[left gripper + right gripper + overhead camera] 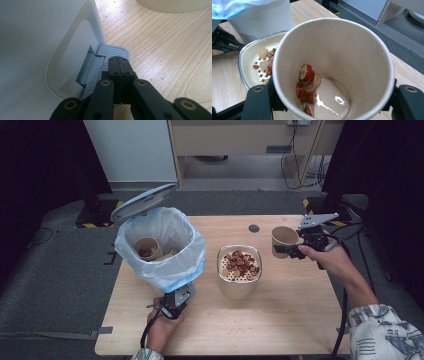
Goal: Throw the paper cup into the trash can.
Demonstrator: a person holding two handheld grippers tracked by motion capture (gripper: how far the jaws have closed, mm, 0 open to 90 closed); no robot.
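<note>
Nearest the camera in the high view, at the lower left, the left hand (161, 330) rests on the table (280, 320), its forearm cut off by the bottom edge. Its left hand-held gripper (176, 301) has the jaws fully together with nothing between them; in the left gripper view the tips sit on the grey foot pedal (110, 53) of the white pedal bin (160, 247). That bin stands at the left of the table, lid (142, 202) raised, lined with a pale blue bag; a used paper cup (148, 248) lies inside, partly hidden by the liner. At the middle sits a square strainer bowl (239, 270) holding red fruit slices. At the right, the right hand (330, 260) is lifted above the table, and the right hand-held gripper (295, 247) is clamped on a brown paper cup (284, 240), tipped on its side with its mouth toward the bowl. A few red slices and pale residue cling inside it. Beyond the table: grey carpet, cables, dark curtains.
</note>
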